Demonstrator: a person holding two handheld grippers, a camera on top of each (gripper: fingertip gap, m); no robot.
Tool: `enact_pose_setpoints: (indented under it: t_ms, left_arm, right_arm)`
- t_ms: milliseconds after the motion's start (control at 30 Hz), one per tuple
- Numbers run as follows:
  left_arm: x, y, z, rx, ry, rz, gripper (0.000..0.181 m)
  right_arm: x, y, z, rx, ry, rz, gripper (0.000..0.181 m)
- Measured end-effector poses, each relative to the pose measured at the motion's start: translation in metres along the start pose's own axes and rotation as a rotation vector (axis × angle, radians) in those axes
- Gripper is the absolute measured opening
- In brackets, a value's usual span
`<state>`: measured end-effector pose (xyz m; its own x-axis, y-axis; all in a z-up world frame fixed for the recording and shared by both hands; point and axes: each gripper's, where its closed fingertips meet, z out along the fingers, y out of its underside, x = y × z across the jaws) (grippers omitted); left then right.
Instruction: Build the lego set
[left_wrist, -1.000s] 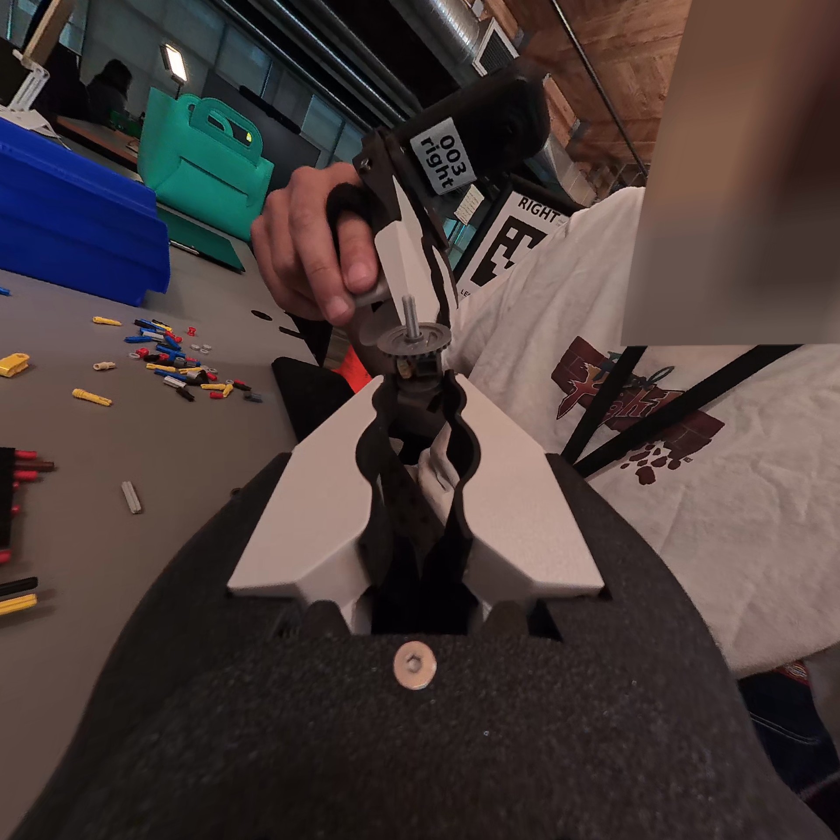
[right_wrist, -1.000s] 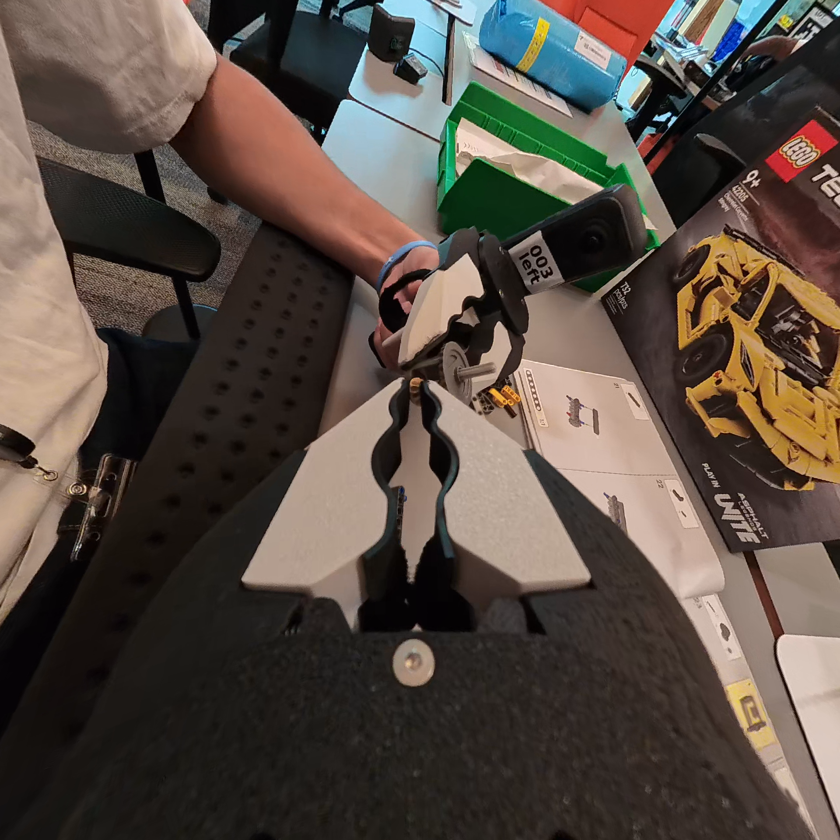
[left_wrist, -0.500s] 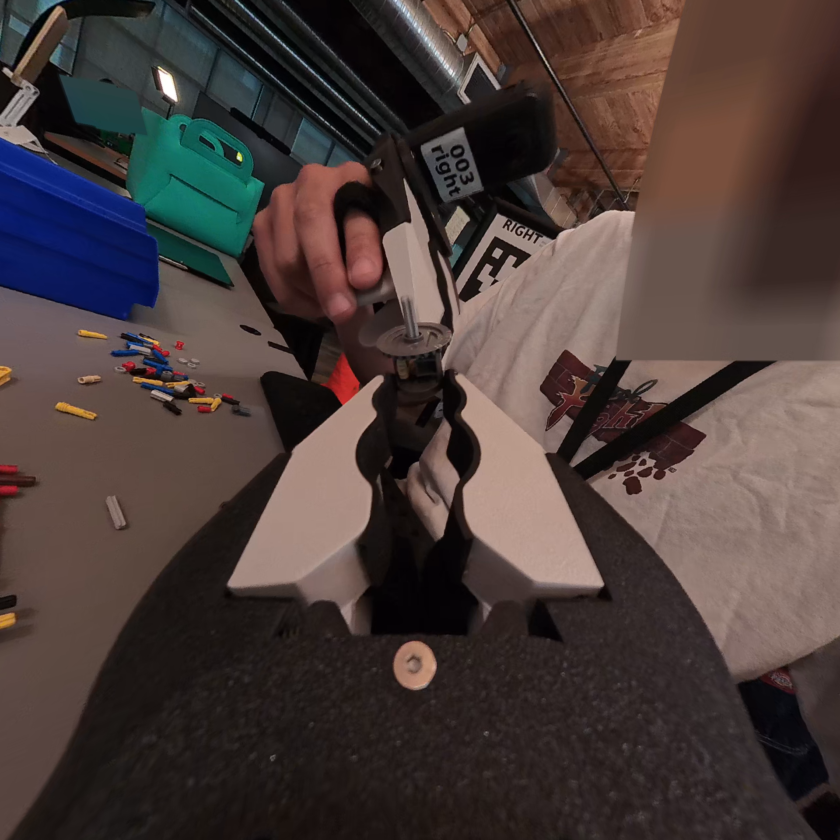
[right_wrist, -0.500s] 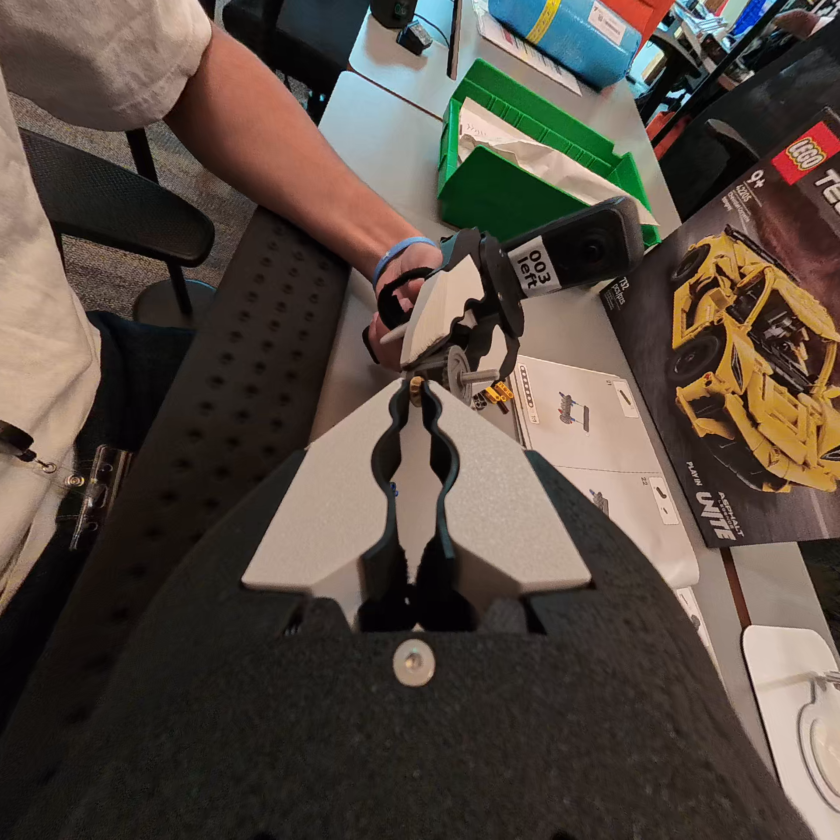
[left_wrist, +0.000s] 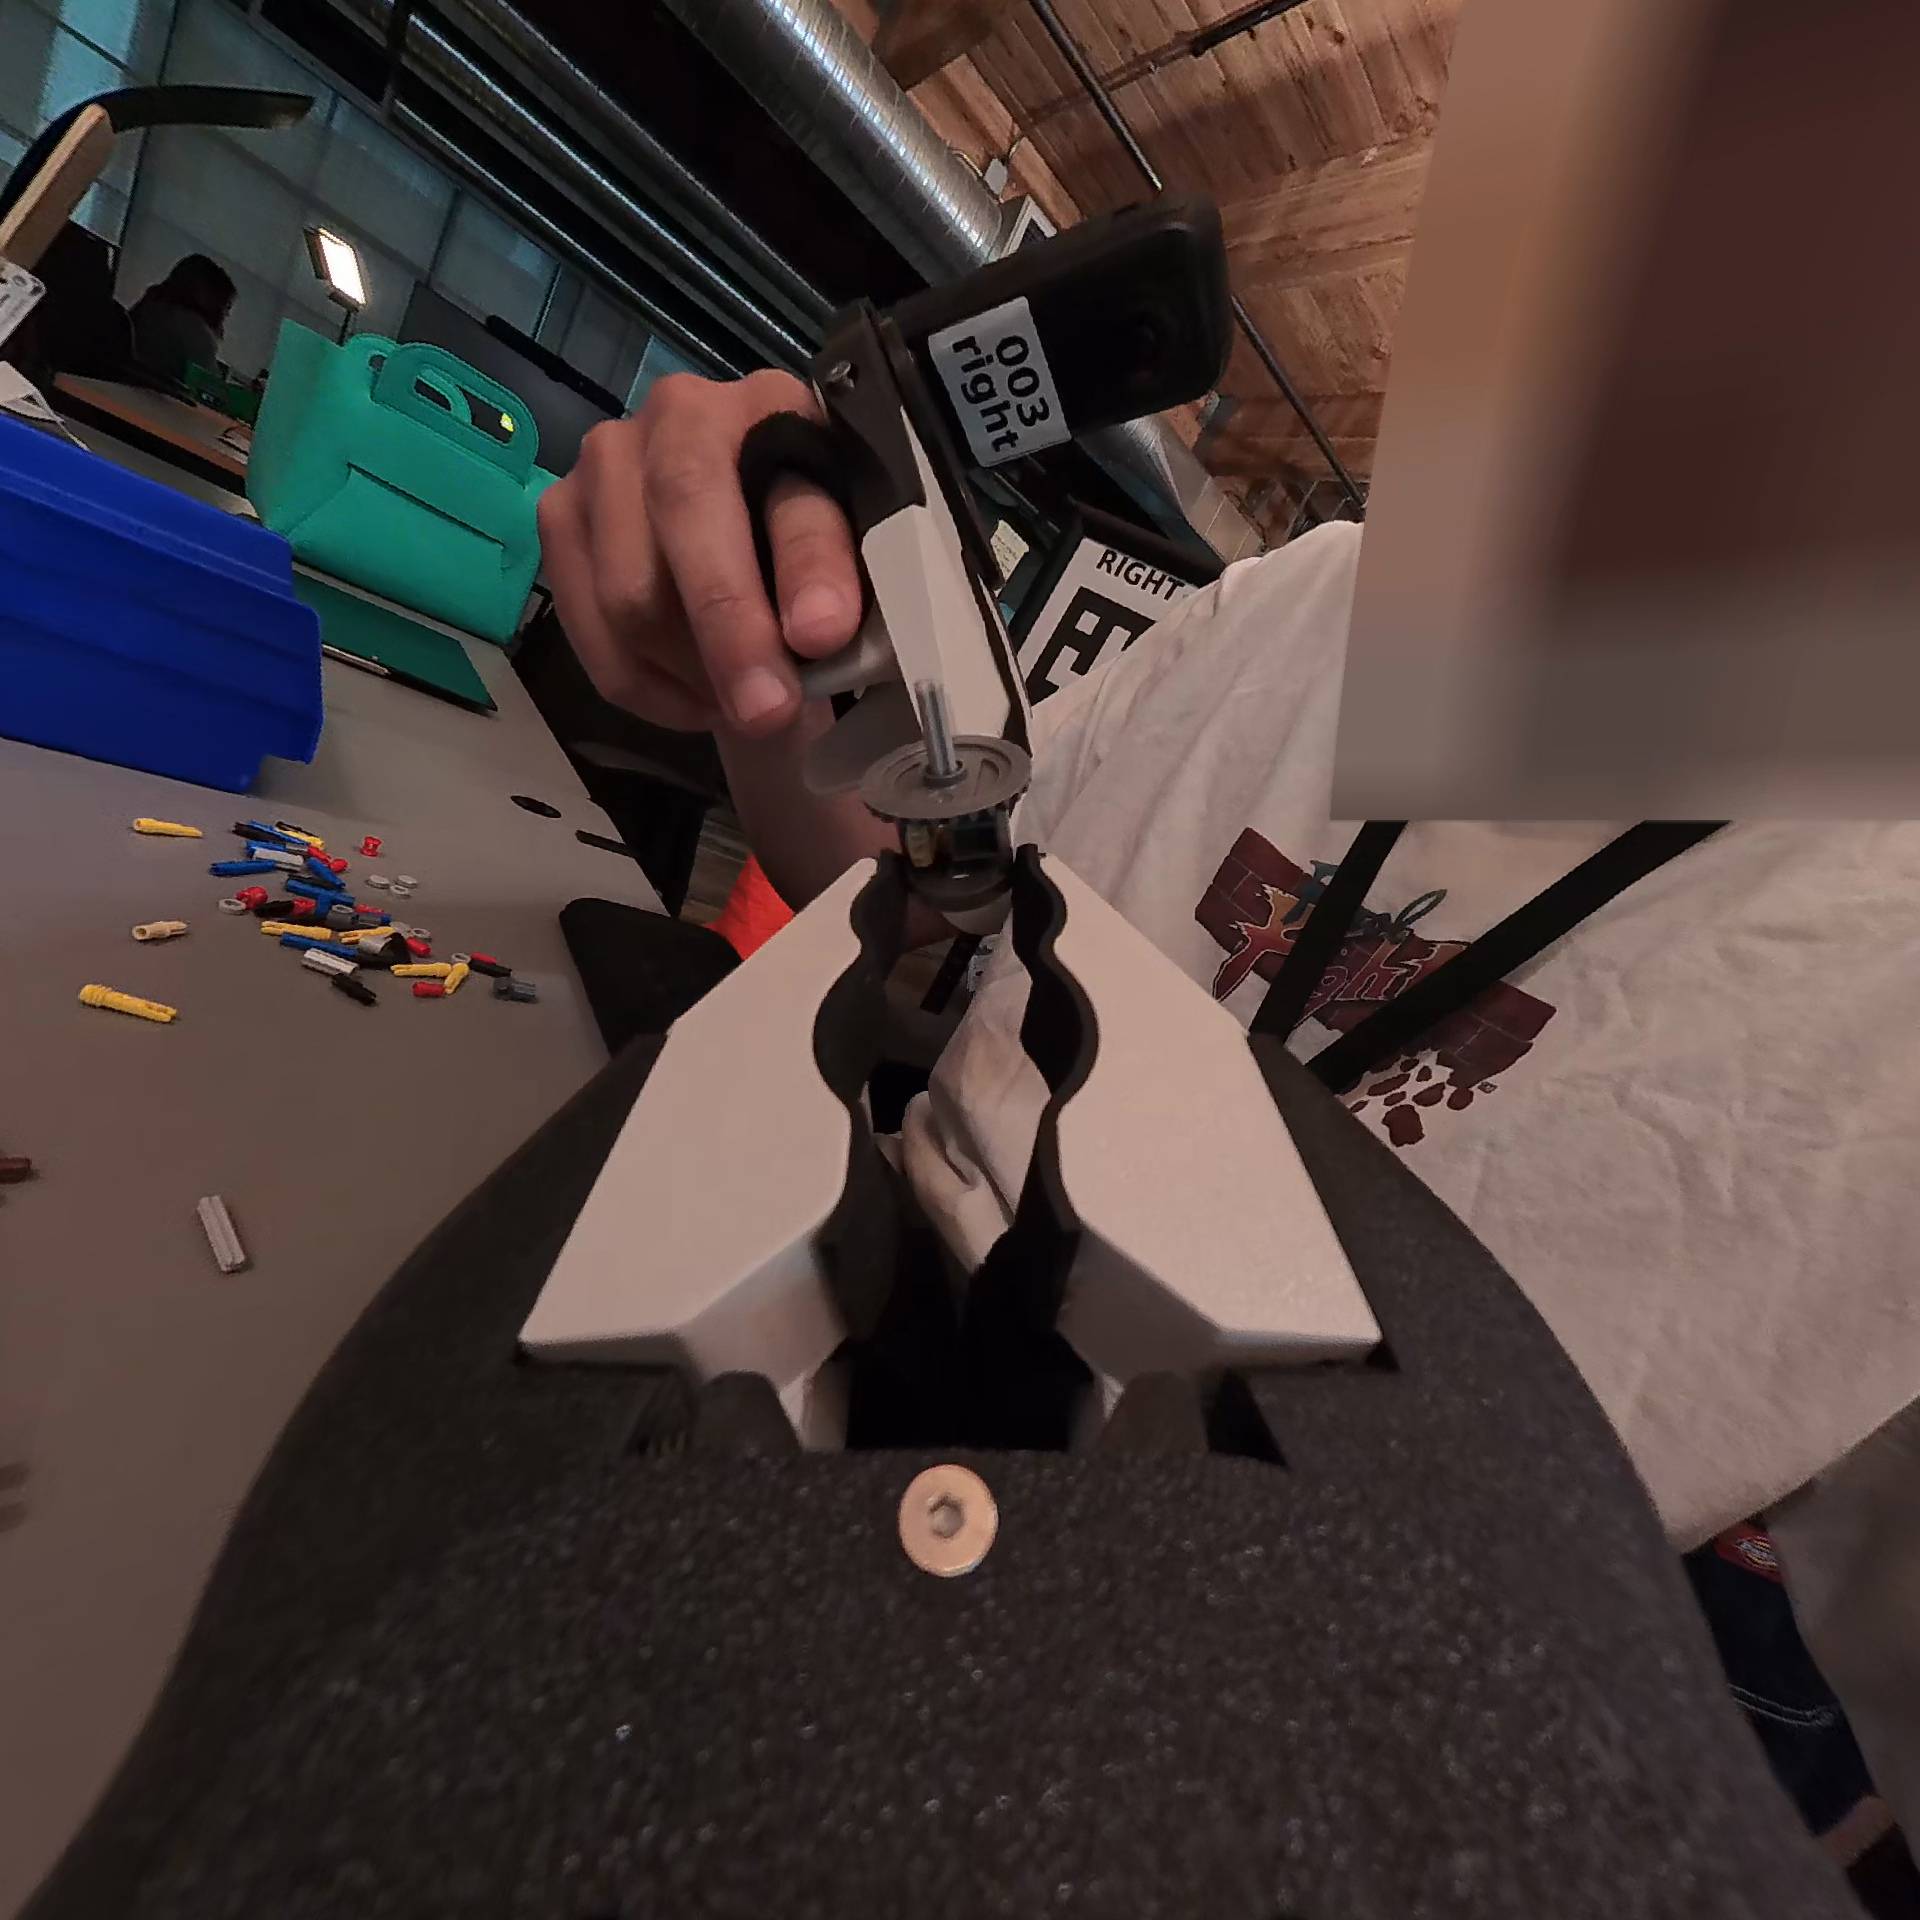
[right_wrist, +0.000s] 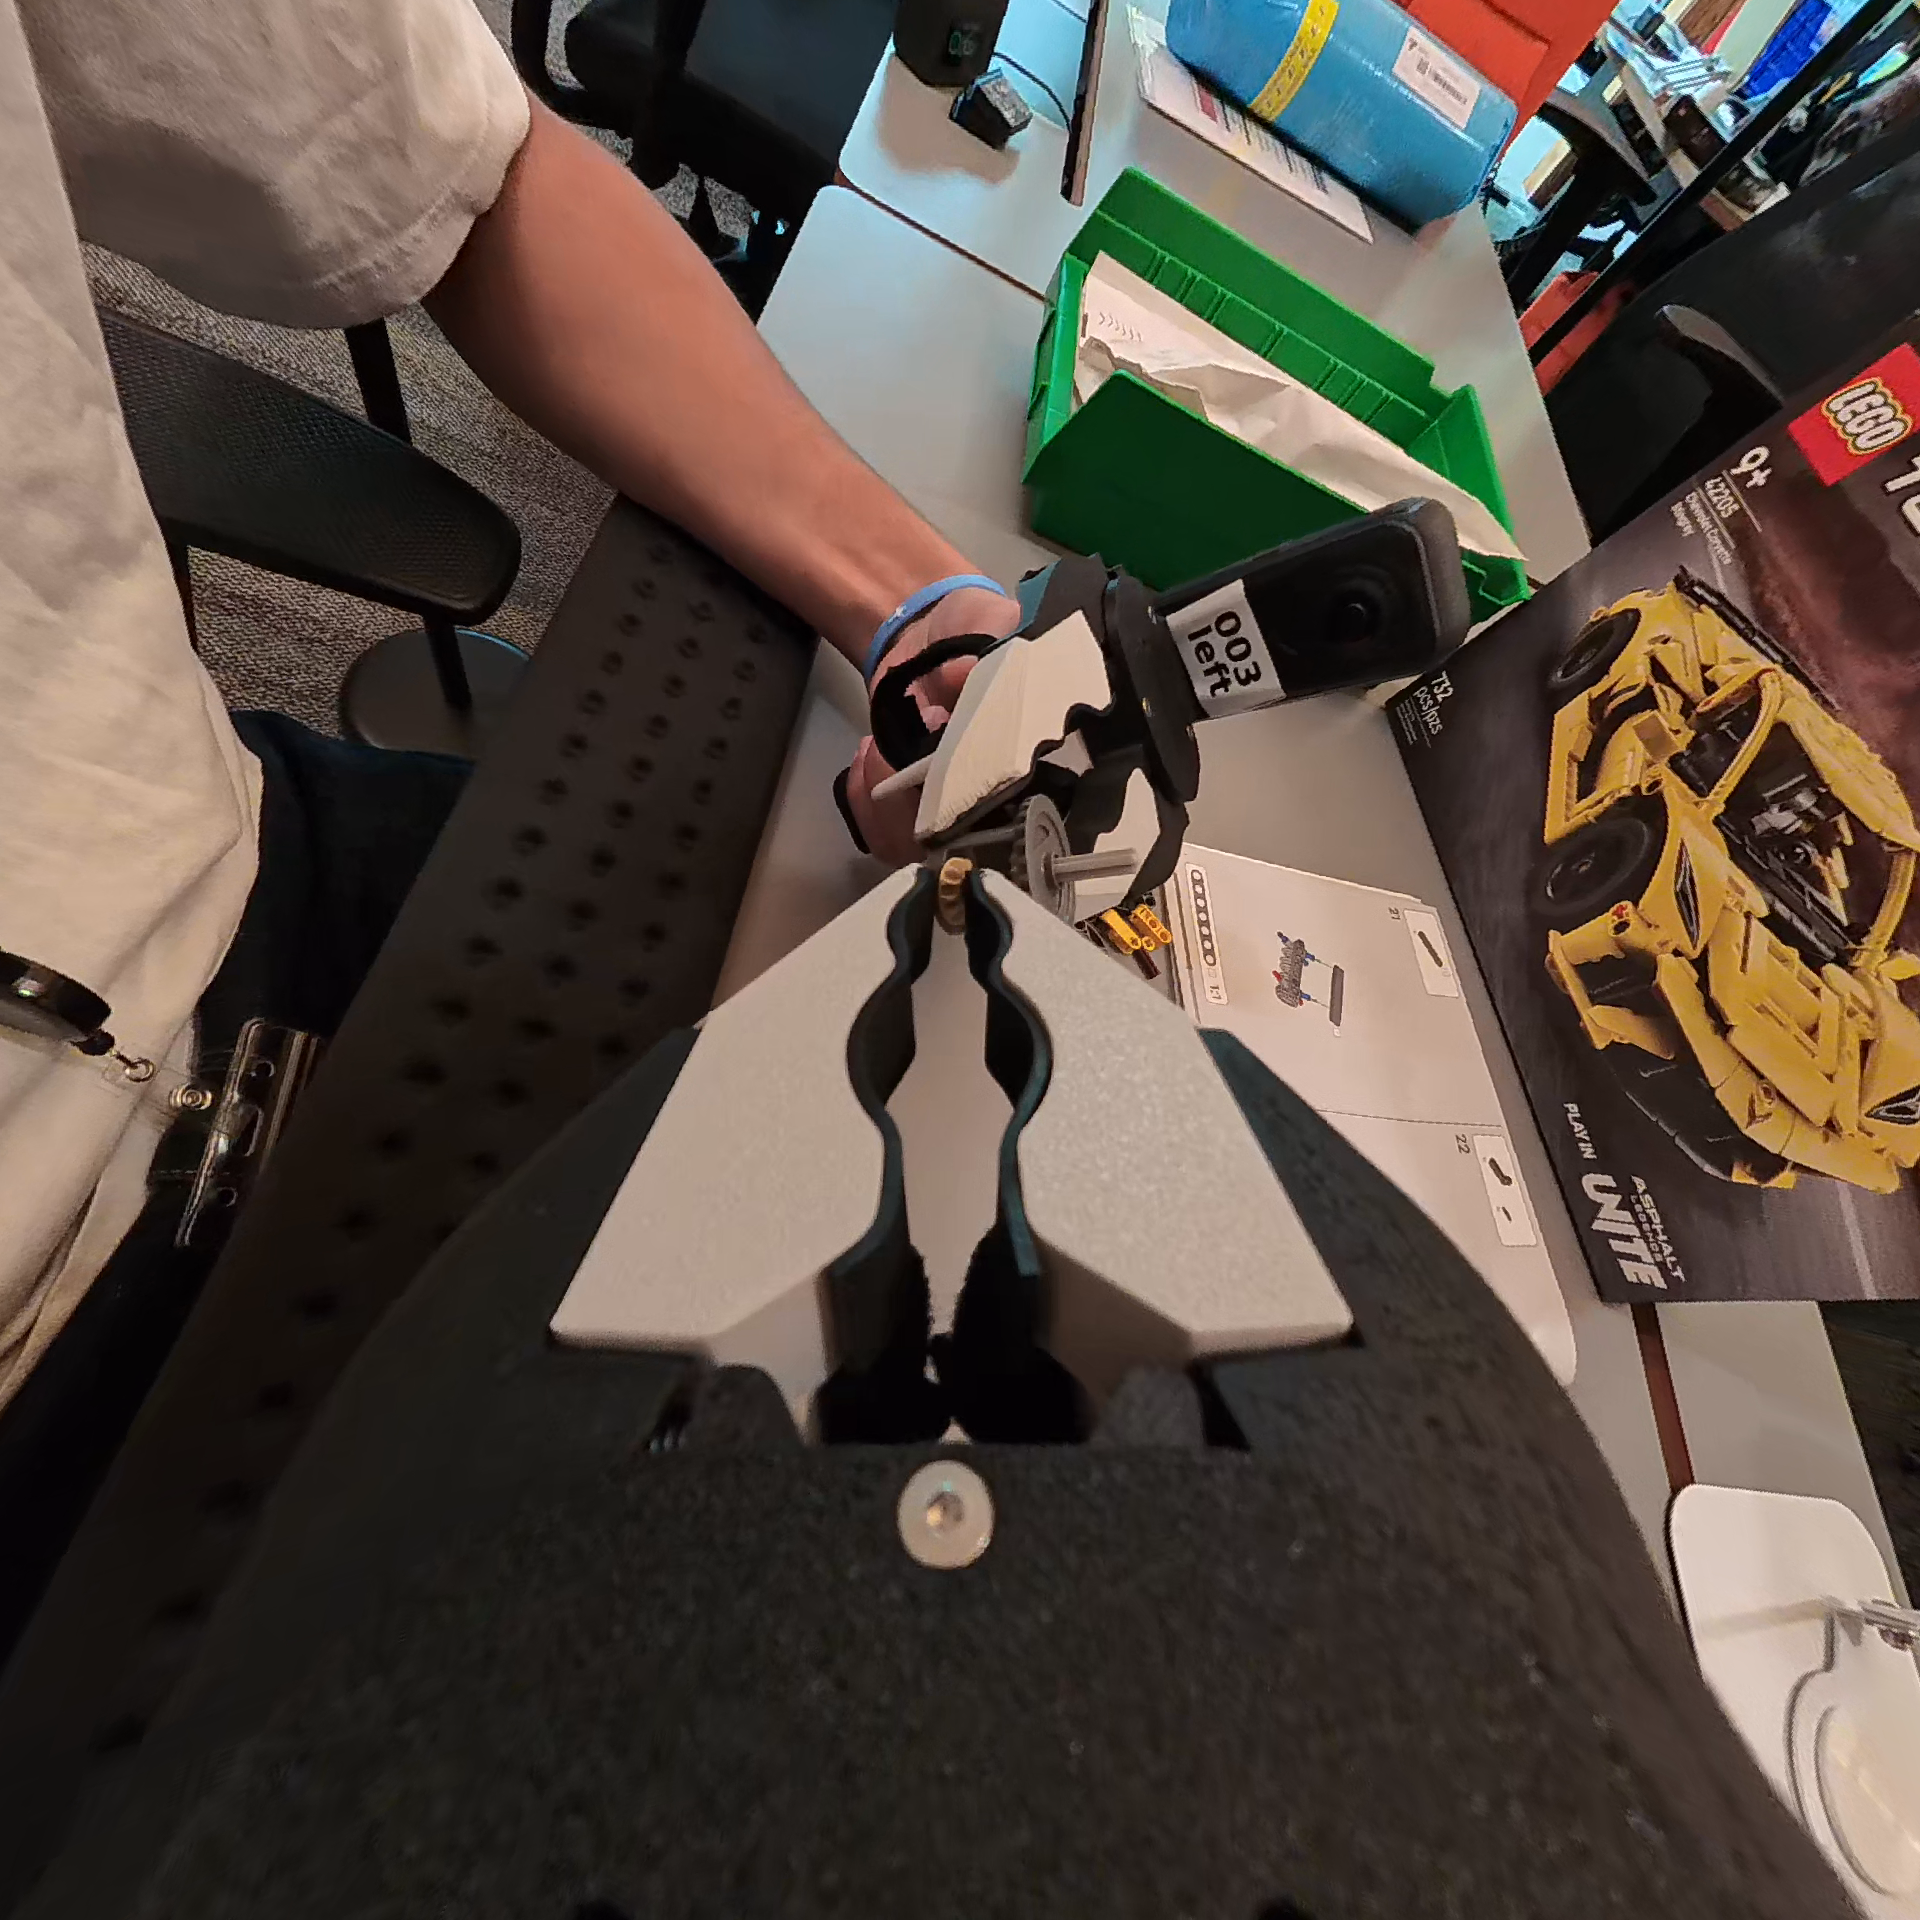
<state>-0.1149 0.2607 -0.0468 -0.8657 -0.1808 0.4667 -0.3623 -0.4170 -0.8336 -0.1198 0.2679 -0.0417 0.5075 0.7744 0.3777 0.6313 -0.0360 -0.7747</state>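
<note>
Grey tabletop (left_wrist: 312, 1143) carries a scatter of loose pins (left_wrist: 322, 925), untouched, so we're early. Instruction booklet (right_wrist: 1351, 1039) lies open beside the set's box (right_wrist: 1714, 935). Our left gripper (left_wrist: 951, 883) clamps a small gear sub-assy (left_wrist: 940, 821) w/ grey axle, held mid-air. Right gripper (right_wrist: 953, 899) pinches a tan bush (right_wrist: 953, 891) at its tips, just beside the gear. We judge most of the build's left.
</note>
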Motion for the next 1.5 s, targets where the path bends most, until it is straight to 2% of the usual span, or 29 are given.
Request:
enact_pose_setpoints:
  t_ms: [567, 900, 1267, 1500]
  left_arm:
    - [0.0, -0.001, -0.001, 0.006, 0.004, -0.011, 0.019]
    - [0.001, 0.0, 0.0, 0.002, 0.004, -0.002, 0.018]
    - [-0.001, -0.001, 0.0, 0.009, -0.004, -0.006, 0.018]
    - [-0.008, -0.007, -0.004, 0.027, -0.068, 0.036, 0.019]
  right_arm:
    - [0.001, 0.0, 0.001, -0.015, 0.018, -0.026, 0.008]
    - [0.008, -0.011, -0.018, 0.102, 0.058, 0.044, 0.009]
    - [-0.005, 0.001, -0.001, 0.035, 0.083, 0.005, 0.01]
    - [0.002, -0.002, -0.015, 0.094, 0.127, 0.057, 0.009]
